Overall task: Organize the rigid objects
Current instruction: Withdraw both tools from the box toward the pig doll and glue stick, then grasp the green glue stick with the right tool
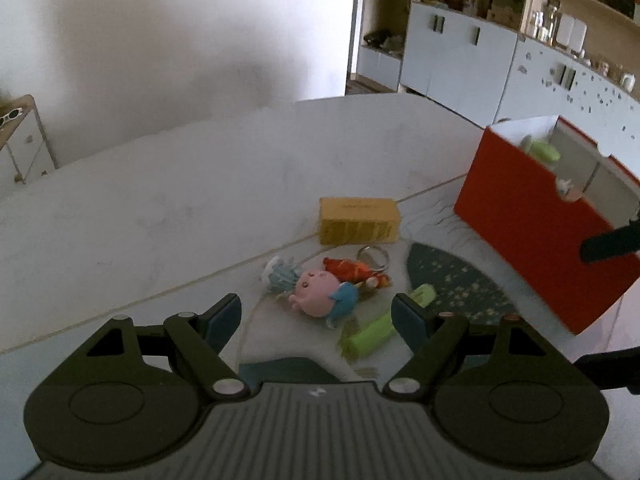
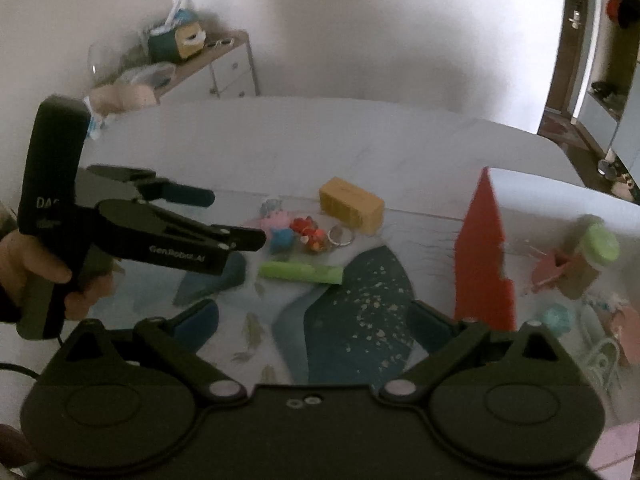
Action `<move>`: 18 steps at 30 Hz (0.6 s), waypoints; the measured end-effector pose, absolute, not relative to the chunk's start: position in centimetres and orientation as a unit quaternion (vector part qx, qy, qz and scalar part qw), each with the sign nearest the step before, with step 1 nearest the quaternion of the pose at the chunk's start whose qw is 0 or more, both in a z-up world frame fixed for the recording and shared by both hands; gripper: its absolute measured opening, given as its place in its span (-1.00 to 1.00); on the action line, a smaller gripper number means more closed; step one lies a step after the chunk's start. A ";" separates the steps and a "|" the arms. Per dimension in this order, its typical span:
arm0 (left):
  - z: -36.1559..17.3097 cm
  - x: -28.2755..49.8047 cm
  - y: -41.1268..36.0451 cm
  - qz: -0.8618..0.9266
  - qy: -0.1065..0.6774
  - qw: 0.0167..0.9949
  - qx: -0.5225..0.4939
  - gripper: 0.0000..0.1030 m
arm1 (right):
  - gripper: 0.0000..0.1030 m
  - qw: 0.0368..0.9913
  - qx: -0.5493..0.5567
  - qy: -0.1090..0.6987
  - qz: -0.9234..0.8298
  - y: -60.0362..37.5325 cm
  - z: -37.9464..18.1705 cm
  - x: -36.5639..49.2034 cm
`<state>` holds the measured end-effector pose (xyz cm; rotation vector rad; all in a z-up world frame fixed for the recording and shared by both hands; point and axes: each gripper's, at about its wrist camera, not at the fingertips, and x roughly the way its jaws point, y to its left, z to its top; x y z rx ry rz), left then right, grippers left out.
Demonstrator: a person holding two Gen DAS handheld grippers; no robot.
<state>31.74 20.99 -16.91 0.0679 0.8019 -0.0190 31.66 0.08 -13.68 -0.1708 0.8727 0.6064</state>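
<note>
Small items lie in a cluster on the white bed cover: a yellow box, a pink toy figure, a red-orange toy, a metal key ring and a green tube. My left gripper hangs open just short of the pink toy and the tube, holding nothing. My right gripper is open and empty above the dark blue patch, nearer than the cluster. An orange box stands at the right.
The orange box holds a green-lidded jar and several blurred small toys. A hand grips the left tool's handle. A white dresser with clutter stands beyond the bed, and shelves and cabinets line the far wall.
</note>
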 end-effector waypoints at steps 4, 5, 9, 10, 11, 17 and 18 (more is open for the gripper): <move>-17.9 32.6 21.4 -0.020 0.391 0.918 0.058 0.60 | 0.93 0.849 -0.114 0.418 0.302 1.5 -14.5 32.3; -18.2 32.8 21.5 -0.024 0.391 0.918 0.064 0.60 | 0.93 0.847 -0.122 0.417 0.304 1.9 -14.7 32.5; -18.8 33.7 21.7 -0.048 0.389 0.916 0.082 0.60 | 0.88 0.839 -0.149 0.417 0.315 3.3 -15.4 33.6; -18.9 34.0 21.7 -0.054 0.387 0.916 0.089 0.60 | 0.88 0.837 -0.157 0.417 0.318 3.7 -15.5 33.9; -19.1 34.2 21.7 -0.060 0.386 0.916 0.095 0.60 | 0.88 0.834 -0.163 0.417 0.323 3.9 -15.7 34.2; -20.0 35.4 22.4 -0.086 0.391 0.910 0.103 0.60 | 0.72 0.813 -0.215 0.408 0.355 5.7 -16.8 35.5; -20.1 35.6 22.5 -0.090 0.391 0.910 0.102 0.60 | 0.72 0.810 -0.218 0.409 0.358 5.9 -17.0 35.7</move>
